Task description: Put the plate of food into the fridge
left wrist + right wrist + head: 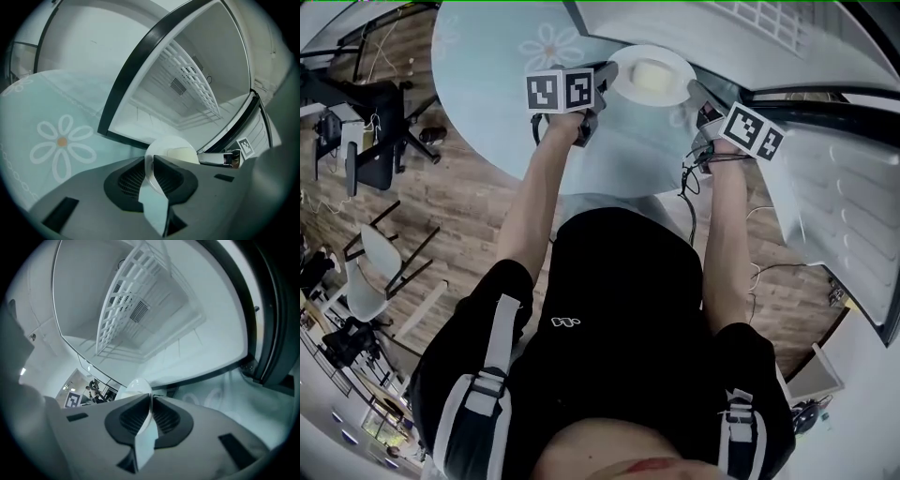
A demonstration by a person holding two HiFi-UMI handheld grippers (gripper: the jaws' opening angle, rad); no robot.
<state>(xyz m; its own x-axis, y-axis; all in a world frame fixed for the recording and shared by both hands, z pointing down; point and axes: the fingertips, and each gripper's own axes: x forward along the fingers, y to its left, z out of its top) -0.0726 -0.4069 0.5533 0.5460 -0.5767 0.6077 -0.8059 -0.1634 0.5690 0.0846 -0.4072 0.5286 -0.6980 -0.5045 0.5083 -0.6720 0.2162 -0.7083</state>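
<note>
Left fingers (131, 180) are a little apart with the rim of the plate (168, 143) sitting in the slot between them, loose rather than pinched. Right fingers (166, 418) are closed down on the opposite rim, so that side is properly held. The plate is at the far edge of the glass tabletop (487, 56), the one with the daisy (61, 140) print, right at the mouth of the open fridge (211, 56). Can't tell if it's resting on the glass or just off it. It's got a pale block of food (652, 75) on it. Fridge is white inside with a wire shelf (199, 89). Writing-wise, the only print is the black-and-white square codes on my marker cubes (560, 91) and a small white logo (566, 322) on my black shirt, too tiny to read.
</note>
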